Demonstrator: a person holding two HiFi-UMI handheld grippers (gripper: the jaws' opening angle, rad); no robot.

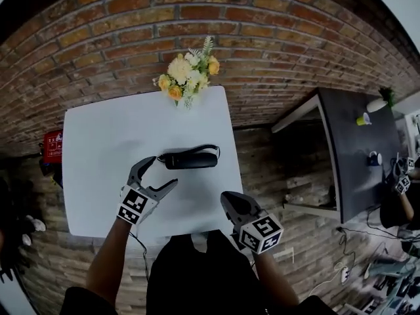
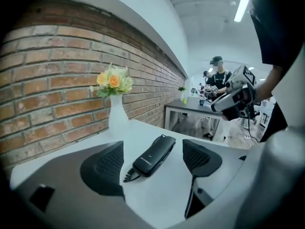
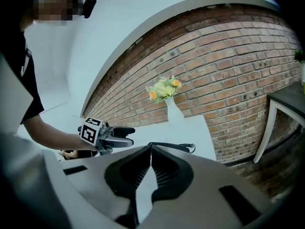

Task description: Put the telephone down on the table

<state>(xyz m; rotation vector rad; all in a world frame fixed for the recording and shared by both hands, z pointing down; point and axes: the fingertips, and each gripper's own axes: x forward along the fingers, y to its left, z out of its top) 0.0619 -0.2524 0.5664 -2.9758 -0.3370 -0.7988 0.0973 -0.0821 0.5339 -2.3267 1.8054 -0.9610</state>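
Note:
A black telephone handset [image 1: 190, 159] with a coiled cord lies flat on the white table [image 1: 105, 143], near its middle. My left gripper [image 1: 163, 173] hovers just in front of the handset, jaws wide open and nothing between them. In the left gripper view the handset [image 2: 153, 155] rests on the table beyond the two pads [image 2: 107, 165], apart from both. My right gripper [image 1: 228, 200] hangs at the table's front right corner with its jaws shut and empty. Its own view shows the closed tips [image 3: 150, 149], the handset [image 3: 174, 147] behind them and the left gripper [image 3: 119, 135].
A white vase of yellow flowers [image 1: 187, 77] stands at the table's far edge against the brick wall. A dark table [image 1: 361, 149] with cups stands to the right. A red object [image 1: 52, 144] sits on the floor at the left. A person [image 2: 217, 78] stands far off.

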